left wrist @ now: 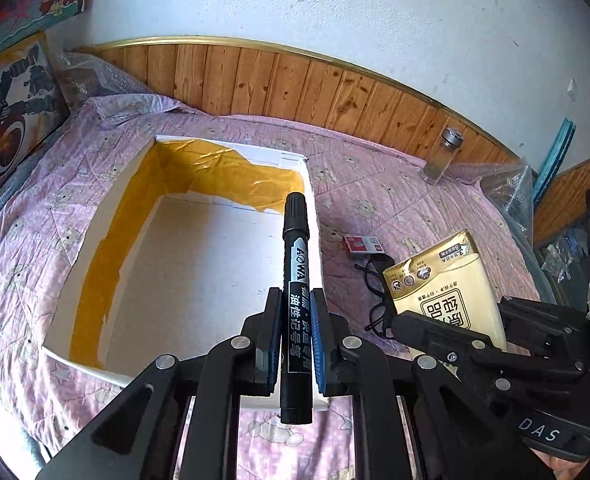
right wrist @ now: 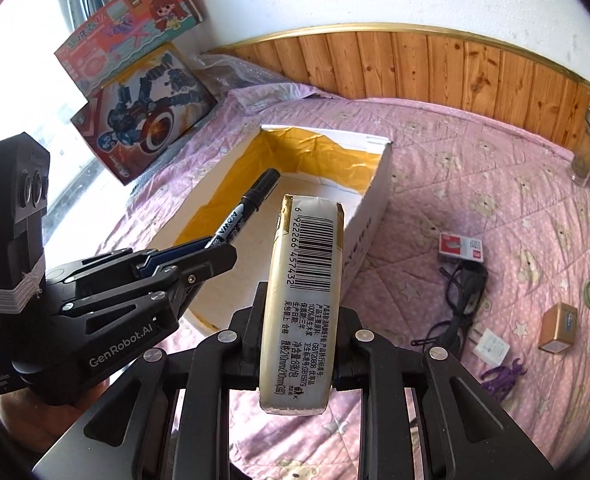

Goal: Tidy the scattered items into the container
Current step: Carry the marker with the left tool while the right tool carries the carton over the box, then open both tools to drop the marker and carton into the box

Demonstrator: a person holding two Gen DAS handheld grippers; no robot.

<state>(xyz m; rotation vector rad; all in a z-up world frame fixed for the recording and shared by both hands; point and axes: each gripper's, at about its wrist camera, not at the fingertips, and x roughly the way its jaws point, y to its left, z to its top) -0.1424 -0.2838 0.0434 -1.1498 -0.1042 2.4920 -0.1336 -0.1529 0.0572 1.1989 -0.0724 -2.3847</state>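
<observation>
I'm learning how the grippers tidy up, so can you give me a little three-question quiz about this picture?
1. True or false: the left gripper holds a black marker pen.
2. What does the right gripper hold: A) glass jar, B) gold tissue pack, C) eyeglasses?
3. Fill in: the white cardboard box has ____ inside it so far.

Key
1. True; its tip points over the box.
2. B, the tissue pack. The glass jar stands by the wooden wall panel, and the eyeglasses lie on the pink quilt.
3. Nothing; only yellow tape lines its walls.
</observation>
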